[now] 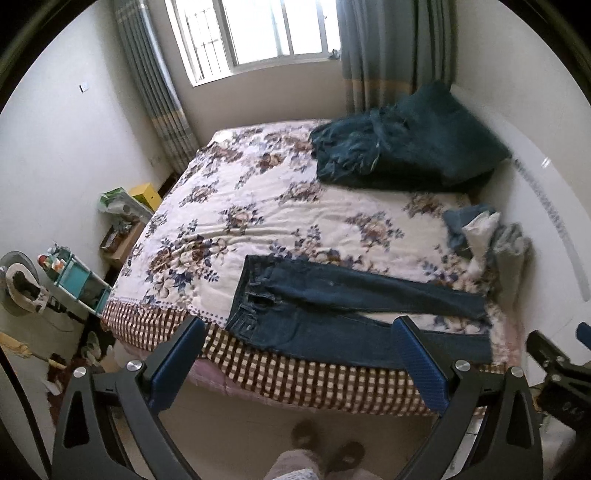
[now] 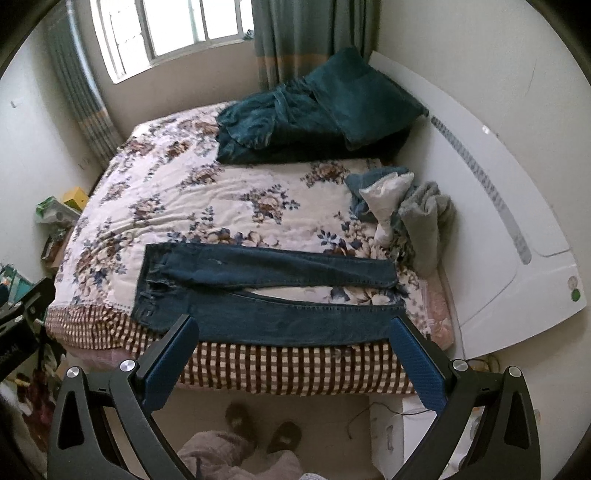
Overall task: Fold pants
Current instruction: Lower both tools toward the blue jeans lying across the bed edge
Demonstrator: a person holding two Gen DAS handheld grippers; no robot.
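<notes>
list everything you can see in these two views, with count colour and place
jeans: 1, dark blue, flat along the bed's near edge, legs apart
bed: 1, floral cover, checked edge, centre
blanket: 1, dark teal, heaped at far right corner
small clothes: a pile, white, grey, blue, right side of bed
window: 1, bright, far wall
curtains: 2, grey-green, beside window
slippers: 2, brown, floor
left gripper: black, blue pads, open, empty
right gripper: same, open, empty

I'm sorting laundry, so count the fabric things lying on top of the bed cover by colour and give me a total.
Dark blue jeans: 1
Teal bedding, counted as one pile: 1
Blue-grey cloth: 1
White cloth: 1
Grey towel: 1
Total: 5

The three small pieces overlap in one heap, so that split is approximate.
</notes>
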